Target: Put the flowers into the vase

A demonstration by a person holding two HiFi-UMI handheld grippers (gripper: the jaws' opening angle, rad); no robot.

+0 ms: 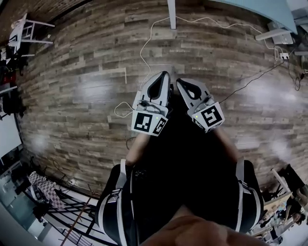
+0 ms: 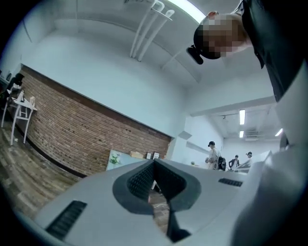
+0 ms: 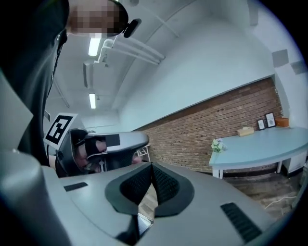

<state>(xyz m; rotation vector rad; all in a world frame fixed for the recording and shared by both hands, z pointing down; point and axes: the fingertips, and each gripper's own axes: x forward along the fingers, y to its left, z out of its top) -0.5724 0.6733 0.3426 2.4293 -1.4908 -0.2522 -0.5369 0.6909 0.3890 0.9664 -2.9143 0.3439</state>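
I hold both grippers side by side in front of my body, level, above a wooden floor (image 1: 86,72). My left gripper (image 1: 165,75) has its jaws shut with nothing between them, as the left gripper view (image 2: 154,163) also shows. My right gripper (image 1: 181,82) is shut and empty too (image 3: 152,166). A small bunch of pale flowers (image 3: 217,145) stands far off on a light blue table (image 3: 260,149) by the brick wall; the flowers (image 2: 114,159) also show small in the left gripper view. I cannot make out a vase.
White and dark cables (image 1: 144,53) trail over the floor ahead. The blue table's corner (image 1: 269,12) and a white leg (image 1: 171,14) lie at the top. A white stool (image 1: 29,26) stands far left. A tissue box (image 3: 246,130) sits on the table. Several people (image 2: 214,156) stand far away.
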